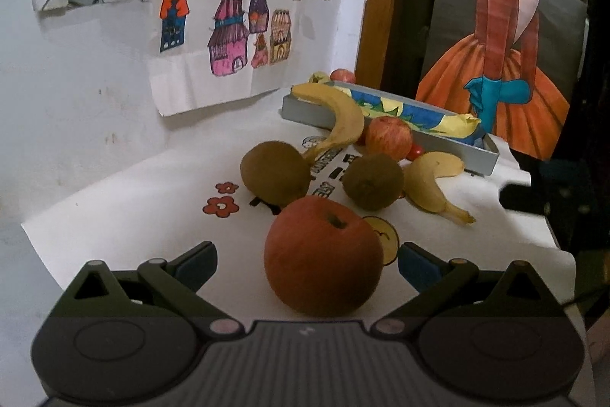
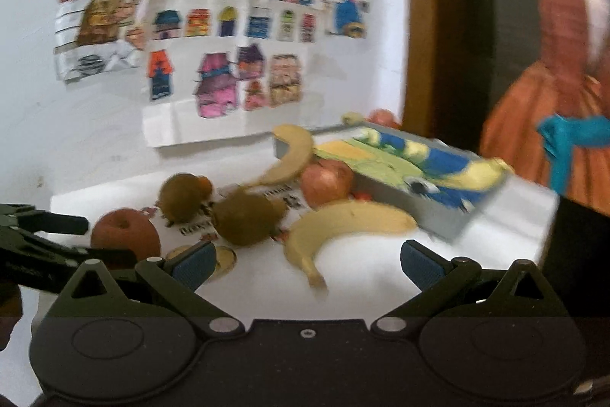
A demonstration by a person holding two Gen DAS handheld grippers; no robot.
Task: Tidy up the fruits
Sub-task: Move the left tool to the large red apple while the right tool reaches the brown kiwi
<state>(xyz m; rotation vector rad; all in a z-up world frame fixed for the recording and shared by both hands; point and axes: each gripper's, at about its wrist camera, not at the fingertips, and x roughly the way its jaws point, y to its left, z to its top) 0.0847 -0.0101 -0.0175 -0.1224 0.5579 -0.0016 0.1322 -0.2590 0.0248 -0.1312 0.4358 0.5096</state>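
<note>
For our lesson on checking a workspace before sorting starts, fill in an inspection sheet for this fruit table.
Surface: white sheet with printed flowers and lettering covers the table.
Job's things: big apple nearest the left gripper; two kiwis; two bananas, the far one leaning on the grey tray; small apple beside the tray.
Clutter: coloured paper in the tray; more fruit behind the tray, unclear.
Grippers: left gripper jaws open either side of the big apple; right gripper jaws open, near banana's stem end between them.
Cables: nothing seen.
Surroundings: drawings on the wall; painting at right.
</note>
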